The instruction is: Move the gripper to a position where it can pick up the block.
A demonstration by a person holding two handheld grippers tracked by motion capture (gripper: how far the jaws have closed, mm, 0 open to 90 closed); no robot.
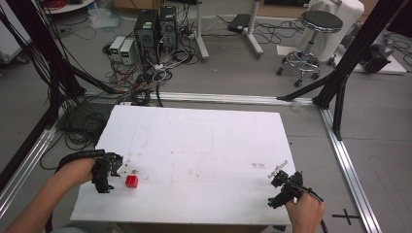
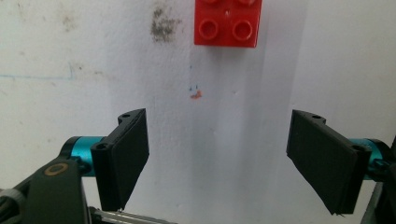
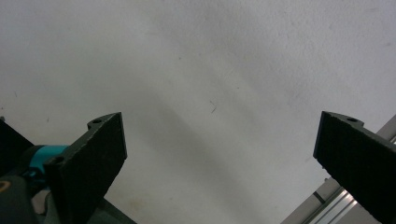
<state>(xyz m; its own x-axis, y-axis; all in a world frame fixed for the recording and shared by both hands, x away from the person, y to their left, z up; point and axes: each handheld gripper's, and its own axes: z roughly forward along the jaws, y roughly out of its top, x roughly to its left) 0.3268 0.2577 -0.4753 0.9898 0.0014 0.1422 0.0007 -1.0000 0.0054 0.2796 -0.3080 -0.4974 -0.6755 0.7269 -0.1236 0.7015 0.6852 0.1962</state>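
A small red studded brick (image 1: 131, 181) lies on the white table (image 1: 204, 145) near its front left. In the left gripper view the red brick (image 2: 227, 22) sits at the top edge, ahead of the jaws. My left gripper (image 1: 108, 174) is just left of the brick, open, with nothing between its jaws (image 2: 217, 158). My right gripper (image 1: 284, 187) hovers at the table's front right corner, open wide over bare white surface (image 3: 219, 158).
Black frame posts (image 1: 350, 53) and aluminium rails (image 1: 347, 155) run around the table. Cables, computer towers (image 1: 155, 29) and a stool (image 1: 313, 39) stand on the floor beyond. The table's right edge lies close to the right gripper.
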